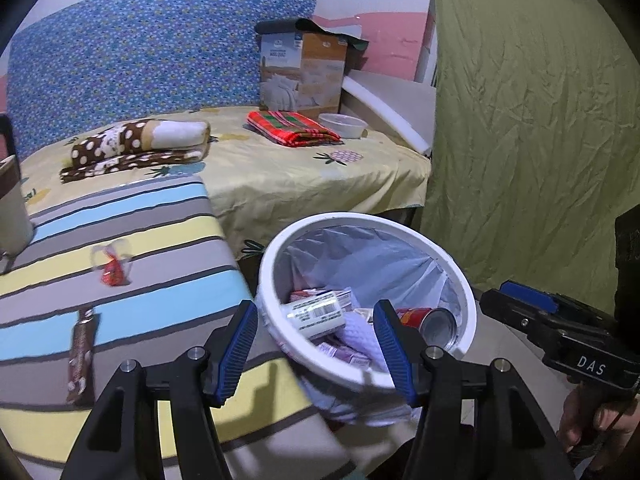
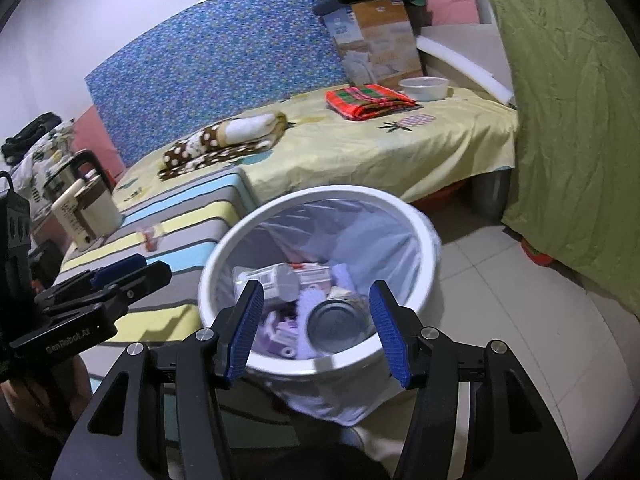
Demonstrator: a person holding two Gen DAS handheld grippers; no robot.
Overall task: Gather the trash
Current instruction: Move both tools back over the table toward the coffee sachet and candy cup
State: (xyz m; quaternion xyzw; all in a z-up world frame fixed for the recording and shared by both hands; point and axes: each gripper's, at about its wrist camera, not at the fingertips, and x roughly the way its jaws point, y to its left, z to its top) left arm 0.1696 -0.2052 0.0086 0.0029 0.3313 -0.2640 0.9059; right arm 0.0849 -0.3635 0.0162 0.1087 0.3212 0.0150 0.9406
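A white trash bin with a pale plastic liner stands on the floor beside a striped table. It holds a metal can, a white labelled bottle and small packets. My left gripper is open and empty over the bin's near rim. My right gripper is open and empty above the bin, over the can. On the striped table a red-and-clear wrapper and a brown snack wrapper lie loose.
The striped table is left of the bin, with a kettle at its far end. Behind is a bed with folded blankets, a white bowl and a cardboard box. A green curtain hangs right.
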